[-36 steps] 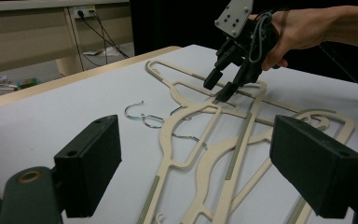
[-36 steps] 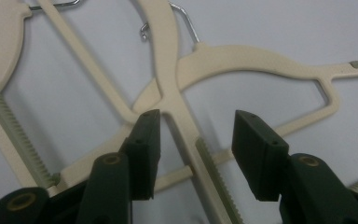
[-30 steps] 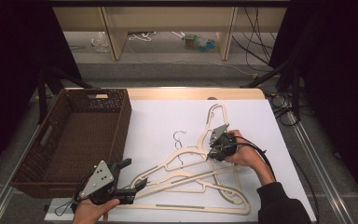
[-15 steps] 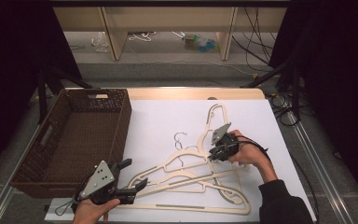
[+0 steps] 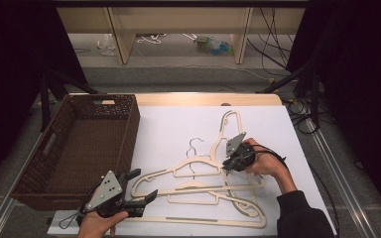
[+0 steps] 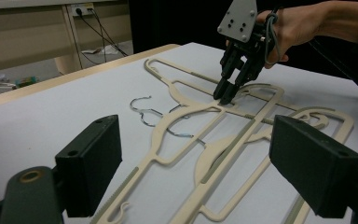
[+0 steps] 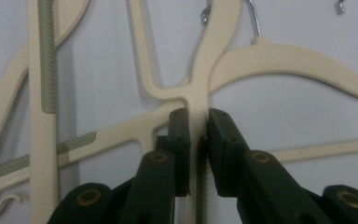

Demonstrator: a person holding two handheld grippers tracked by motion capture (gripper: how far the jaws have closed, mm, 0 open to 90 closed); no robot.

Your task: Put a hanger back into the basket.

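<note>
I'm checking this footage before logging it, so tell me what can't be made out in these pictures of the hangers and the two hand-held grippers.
- How many hangers make up the pile: high view, the bars overlap.
- The bar below the right hand-held gripper: right gripper view, its own jaws cover it.
- Basket near wall's inner face: high view, its rim hides it.
- Left hand-held gripper body: cut off at the left gripper view's bottom edge.

This looks like a lab recording bay: a white-topped table (image 5: 278, 124) hemmed by black curtains (image 5: 20, 59), cables (image 5: 278, 44) trailing over the bare floor, a plain wooden bench frame (image 5: 178, 20) behind, metal rails (image 5: 337, 168) alongside.
</note>
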